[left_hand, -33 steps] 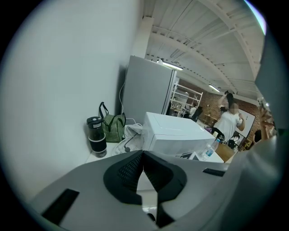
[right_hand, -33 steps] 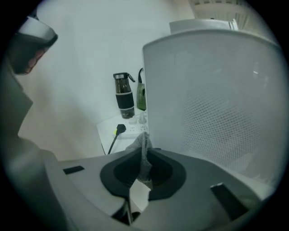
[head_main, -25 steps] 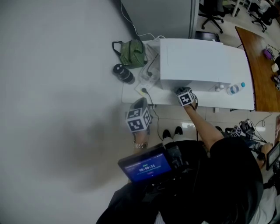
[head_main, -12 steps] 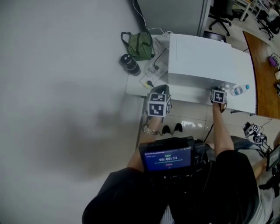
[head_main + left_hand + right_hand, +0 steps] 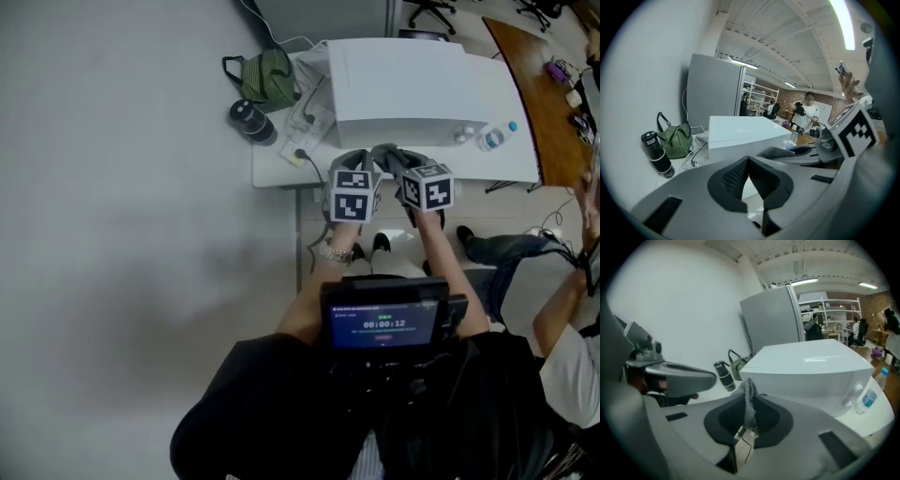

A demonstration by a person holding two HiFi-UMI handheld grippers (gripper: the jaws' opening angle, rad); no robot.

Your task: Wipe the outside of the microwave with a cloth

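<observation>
The white microwave [image 5: 412, 75] stands on a white table [image 5: 281, 169]; it also shows in the left gripper view [image 5: 740, 133] and the right gripper view [image 5: 811, 369]. My right gripper [image 5: 392, 161] is shut on a grey cloth [image 5: 750, 404], which sticks up between its jaws just short of the microwave's front. The cloth [image 5: 384, 153] shows as a grey bunch at the table's front edge. My left gripper [image 5: 352, 161] hovers close beside it on the left, jaws shut [image 5: 749, 160] with nothing between them.
A green striped bag [image 5: 262, 75], a black bottle [image 5: 248, 120] and a power strip with cables [image 5: 305, 127] lie left of the microwave. A clear water bottle [image 5: 495, 136] stands at its right. A wooden desk [image 5: 534, 84] and a seated person [image 5: 572, 309] are on the right.
My right gripper has moved left with the cloth, from the microwave's front right to its front middle. Both grippers now sit side by side at the table's front edge.
</observation>
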